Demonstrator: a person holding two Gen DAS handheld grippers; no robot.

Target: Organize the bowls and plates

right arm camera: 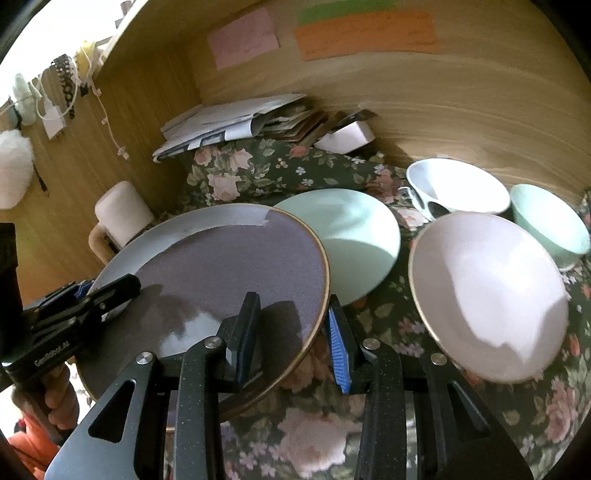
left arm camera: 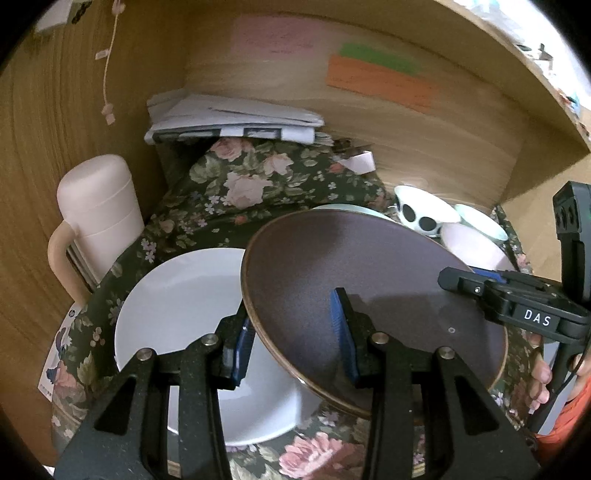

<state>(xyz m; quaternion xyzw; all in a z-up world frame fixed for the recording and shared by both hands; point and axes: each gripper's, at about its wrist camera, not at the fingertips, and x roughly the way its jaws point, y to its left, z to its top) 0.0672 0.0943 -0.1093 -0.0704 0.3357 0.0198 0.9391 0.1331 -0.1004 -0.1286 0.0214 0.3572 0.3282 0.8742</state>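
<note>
brown plate (left arm camera: 376,291) is the landmark. in the left wrist view it covers the right part of the white plate (left arm camera: 177,317) below it, and all but a thin sliver of the mint plate (left arm camera: 354,208) behind it. right of the brown plate, the pink bowl (left arm camera: 476,243) is half hidden by the right gripper (left arm camera: 461,278), whose body runs off the frame edge. behind the brown plate, writing on the sticky notes (right arm camera: 365,33) is too blurred to read. in the right wrist view the brown plate's near rim sits behind the gripper fingers (right arm camera: 243,332); left of it, the pink jug (right arm camera: 122,218) is partly covered.
</note>
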